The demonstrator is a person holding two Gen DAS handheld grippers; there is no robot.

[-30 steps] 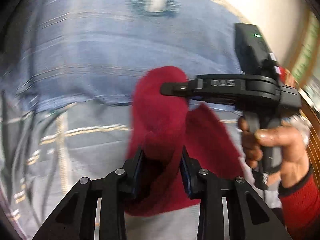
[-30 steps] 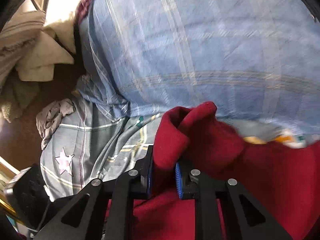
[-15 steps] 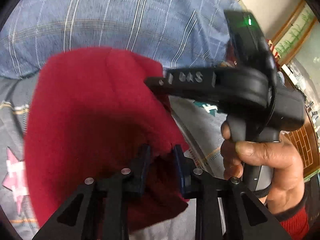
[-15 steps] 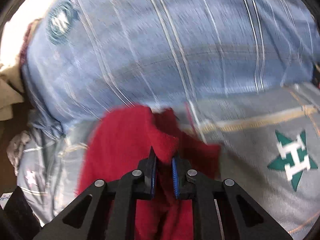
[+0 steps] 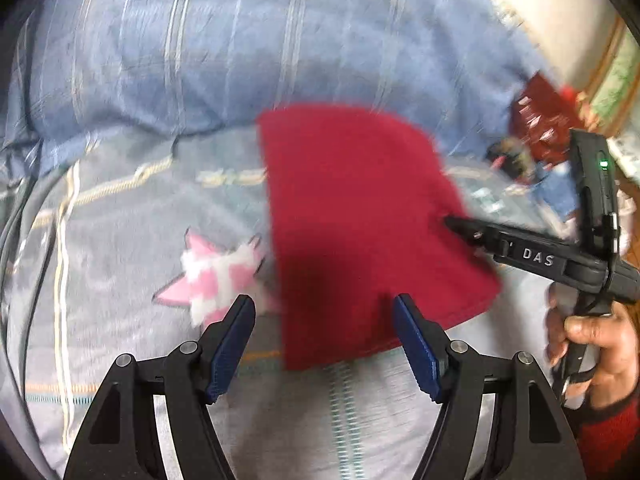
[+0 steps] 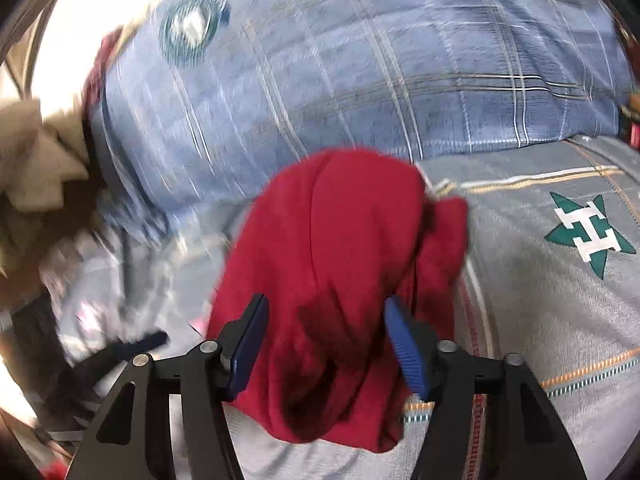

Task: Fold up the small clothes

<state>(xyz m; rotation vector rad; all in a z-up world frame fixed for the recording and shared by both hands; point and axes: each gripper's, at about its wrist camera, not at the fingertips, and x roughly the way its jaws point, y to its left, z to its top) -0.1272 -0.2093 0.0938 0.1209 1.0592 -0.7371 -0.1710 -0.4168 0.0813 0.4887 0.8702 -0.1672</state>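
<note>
Evidently, the soft, limp red fleece garment (image 5: 360, 216) is lying on the grey star-print bedsheet (image 5: 120, 240), unheld. Both the left gripper (image 5: 324, 340) and right gripper (image 6: 324, 344) are being held spread wide, grasping nothing. Its hemmed edge is judged the best hold.

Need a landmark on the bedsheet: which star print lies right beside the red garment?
The pink star: its points touch the red garment's left edge. The green star sits apart, off to the garment's right.

Bed w/ grey sheet (image 5: 120, 248), striped, star prints. Red cloth (image 5: 352, 216) lies flat on it, mid-right. Far side: big blue plaid pillow (image 5: 240, 48) on sheet. Pink star (image 5: 212, 276) just left of cloth.
</note>
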